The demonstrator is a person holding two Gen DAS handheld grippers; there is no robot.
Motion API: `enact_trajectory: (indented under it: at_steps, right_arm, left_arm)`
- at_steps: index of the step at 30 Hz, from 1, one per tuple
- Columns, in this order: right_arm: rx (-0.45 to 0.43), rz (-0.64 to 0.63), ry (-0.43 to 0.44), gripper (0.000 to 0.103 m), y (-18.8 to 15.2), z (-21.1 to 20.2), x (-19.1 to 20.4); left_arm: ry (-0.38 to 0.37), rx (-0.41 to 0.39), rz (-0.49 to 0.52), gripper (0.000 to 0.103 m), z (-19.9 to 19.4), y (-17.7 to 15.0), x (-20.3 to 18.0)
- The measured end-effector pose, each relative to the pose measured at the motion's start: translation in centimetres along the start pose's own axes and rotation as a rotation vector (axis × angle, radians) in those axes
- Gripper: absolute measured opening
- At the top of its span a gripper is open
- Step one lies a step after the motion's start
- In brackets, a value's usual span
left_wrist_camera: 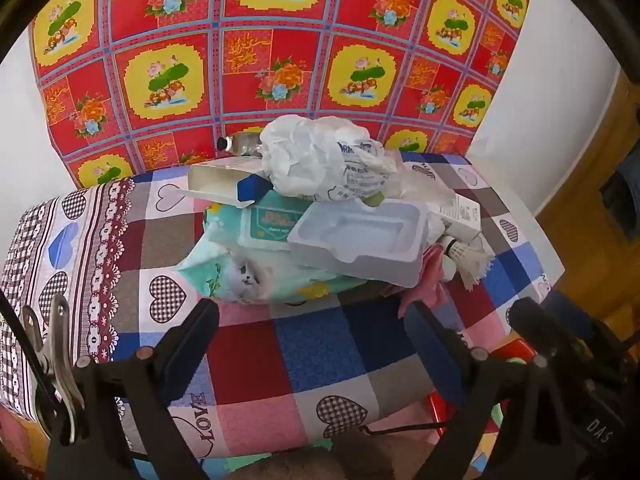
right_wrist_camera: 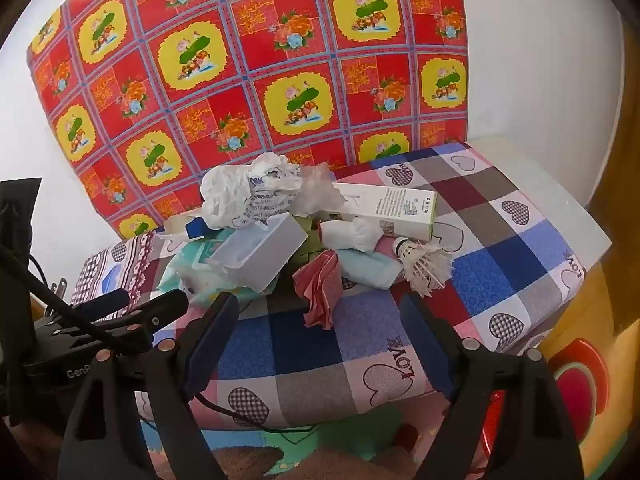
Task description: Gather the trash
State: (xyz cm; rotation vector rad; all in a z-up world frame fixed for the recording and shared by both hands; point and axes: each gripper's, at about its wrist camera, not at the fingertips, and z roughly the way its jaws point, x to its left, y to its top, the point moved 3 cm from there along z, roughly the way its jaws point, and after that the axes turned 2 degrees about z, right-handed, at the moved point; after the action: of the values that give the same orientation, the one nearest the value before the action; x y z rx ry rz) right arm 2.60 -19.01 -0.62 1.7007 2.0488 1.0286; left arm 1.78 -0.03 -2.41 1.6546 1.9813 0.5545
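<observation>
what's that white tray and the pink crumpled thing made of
White tray: looks like thin moulded plastic, matte, with formed recesses and rounded edges. Pink crumpled thing: probably paper, a napkin perhaps, going by its sharp folds and creases, though soft fabric can't be ruled out.

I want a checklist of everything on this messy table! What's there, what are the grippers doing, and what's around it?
Surface: table under checkered heart tablecloth.
Job's things: piled trash: crumpled plastic bag, white plastic tray, wet-wipes pack, long carton, pink crumpled paper.
Clutter: shuttlecock beside the pile.
Grippers: left gripper open, empty; right gripper open, empty.
Cables: thin black cable below the table edge.
Surroundings: red floral sheet behind, white wall.
</observation>
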Motion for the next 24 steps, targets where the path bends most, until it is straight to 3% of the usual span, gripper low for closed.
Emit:
enact_trajectory:
  at_steps: [24]
  right_arm:
    - [-0.009, 0.006, 0.009, 0.084, -0.04, -0.53, 0.46]
  left_arm:
    - [-0.007, -0.005, 0.002, 0.096, -0.65, -0.35, 0.42]
